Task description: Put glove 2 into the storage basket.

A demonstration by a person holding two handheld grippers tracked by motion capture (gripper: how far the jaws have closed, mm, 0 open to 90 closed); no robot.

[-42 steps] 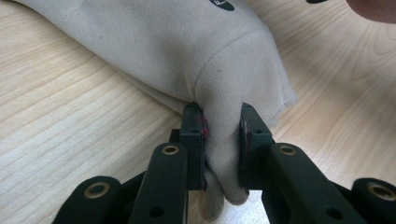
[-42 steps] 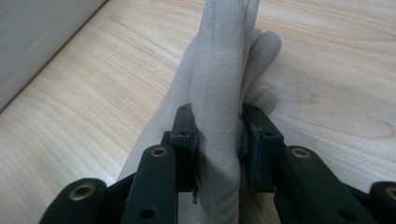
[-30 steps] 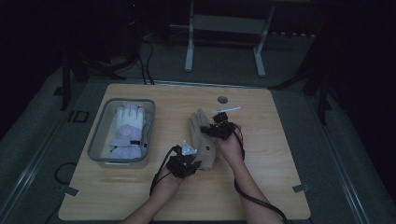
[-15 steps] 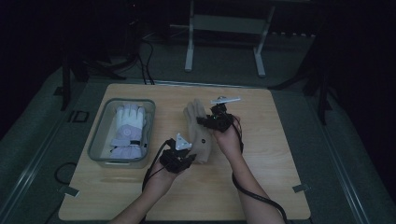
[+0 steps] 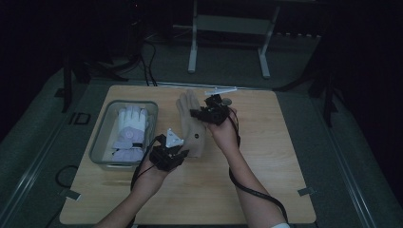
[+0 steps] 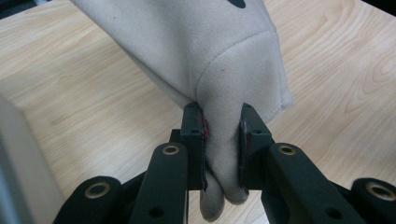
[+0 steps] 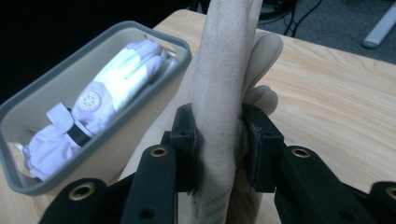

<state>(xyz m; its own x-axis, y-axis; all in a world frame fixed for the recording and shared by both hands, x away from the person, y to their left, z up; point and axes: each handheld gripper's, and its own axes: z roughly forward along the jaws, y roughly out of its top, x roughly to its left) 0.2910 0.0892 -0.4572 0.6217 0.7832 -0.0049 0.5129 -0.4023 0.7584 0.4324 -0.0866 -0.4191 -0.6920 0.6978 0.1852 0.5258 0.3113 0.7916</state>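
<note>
A: Left hand-held gripper?
B: Clamped on tan glove cuff edge.
A: Right hand-held gripper?
B: Pinching glove fingers, stretched between both, above surface, beside bin.

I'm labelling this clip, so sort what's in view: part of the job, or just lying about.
In the job:
- tan glove
- left claw, clamped on the glove
- right claw, clamped on the glove
- grey bin
- white glove, in the bin

Lying about:
- small dark round thing on the table
- metal stand on the floor
</note>
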